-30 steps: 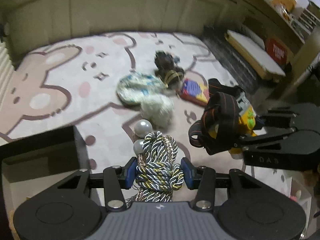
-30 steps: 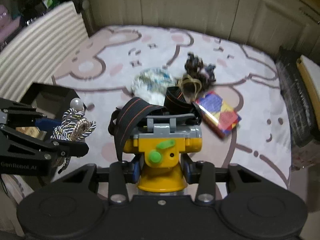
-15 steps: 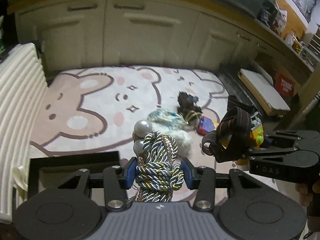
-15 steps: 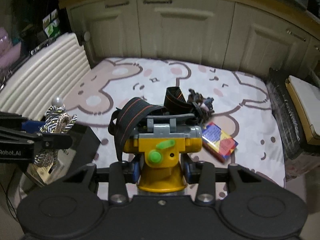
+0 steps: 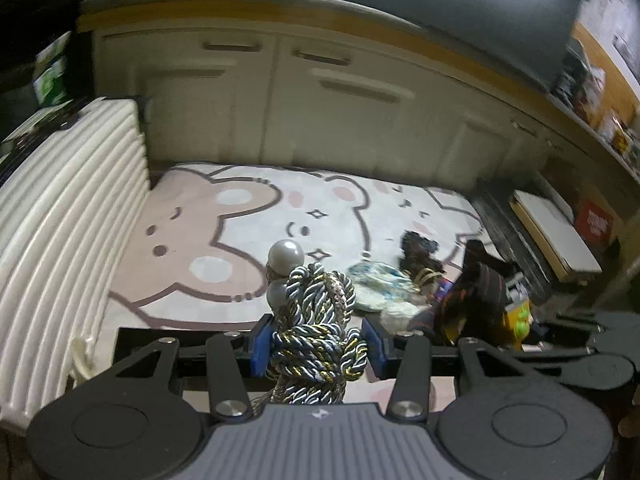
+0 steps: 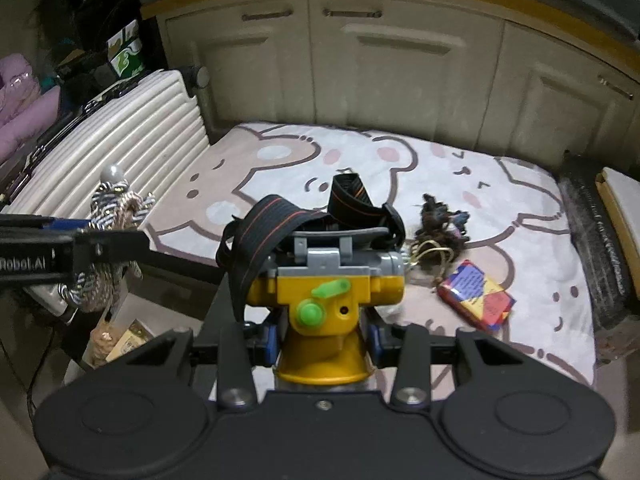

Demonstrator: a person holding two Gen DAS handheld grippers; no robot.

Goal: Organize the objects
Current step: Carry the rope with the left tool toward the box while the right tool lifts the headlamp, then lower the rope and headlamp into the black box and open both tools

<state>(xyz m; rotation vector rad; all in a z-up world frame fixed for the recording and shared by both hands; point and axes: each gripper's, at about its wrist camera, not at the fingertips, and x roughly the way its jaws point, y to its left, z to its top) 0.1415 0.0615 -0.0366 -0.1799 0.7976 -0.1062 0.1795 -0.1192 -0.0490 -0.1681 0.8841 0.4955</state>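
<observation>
My left gripper (image 5: pixel 318 350) is shut on a bundle of twisted silver, navy and gold rope (image 5: pixel 318 332) with two pearl balls (image 5: pixel 286 254) at its top. The rope also shows at the left of the right wrist view (image 6: pixel 110 236). My right gripper (image 6: pixel 322 338) is shut on a yellow headlamp (image 6: pixel 324 300) with a green switch and a black, orange-striped strap (image 6: pixel 272 224). Both are held up above a black open box (image 5: pixel 140 338), whose edge lies just below the left gripper. The headlamp also shows at the right of the left wrist view (image 5: pixel 516 316).
On the bear-print rug (image 6: pixel 360 168) lie a dark tangled bundle (image 6: pixel 438 222), a colourful packet (image 6: pixel 476 298) and a pale crumpled bag (image 5: pixel 380 284). A white ribbed suitcase (image 5: pixel 60 240) stands at the left. Cream cabinets (image 6: pixel 380 60) close the back. A black mat (image 6: pixel 592 248) lies at the right.
Both grippers have risen and drawn back with their loads still gripped. The views now take in the cabinets, the suitcase and the box edge.
</observation>
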